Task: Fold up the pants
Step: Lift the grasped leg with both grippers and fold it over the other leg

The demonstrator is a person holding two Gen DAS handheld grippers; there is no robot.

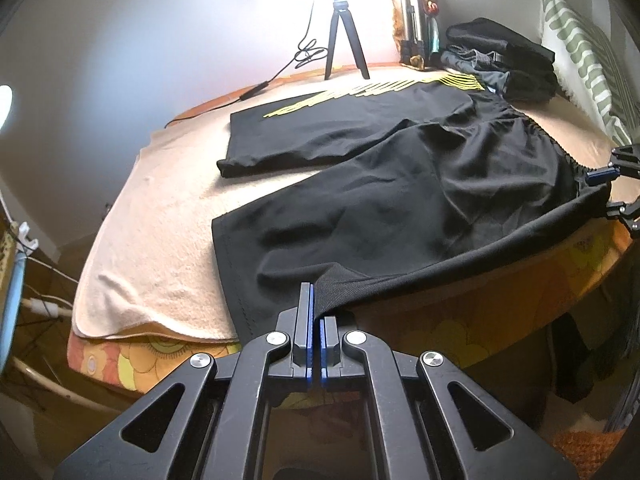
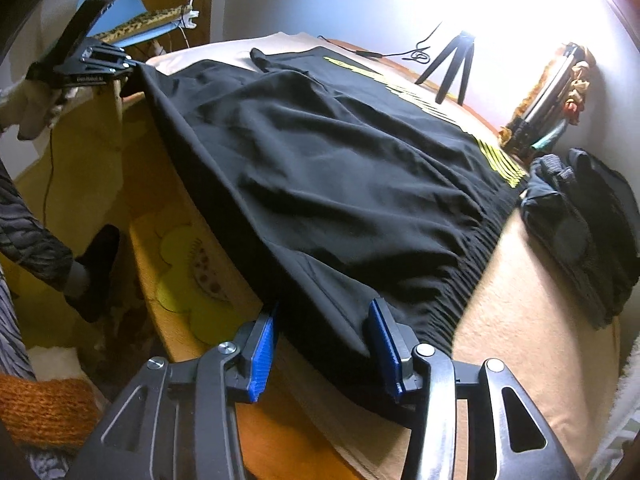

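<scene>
Black pants point(image 1: 400, 200) with yellow stripes, spread flat, legs apart

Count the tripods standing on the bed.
2. A small black tripod stands at the far edge, by the bright wall. A taller silver tripod stands folded to its right, in the corner. More may be hidden behind the clothes pile.

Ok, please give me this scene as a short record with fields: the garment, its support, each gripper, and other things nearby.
garment: black pants, spread flat, yellow print on the far leg
support: beige towel on a bed
left gripper: shut on the hem of the near leg
right gripper: open, the waistband corner between its fingers, not pressed
nearby: small tripod at the far edge; pile of dark folded clothes beside the waistband
fold: not yet begun
</scene>
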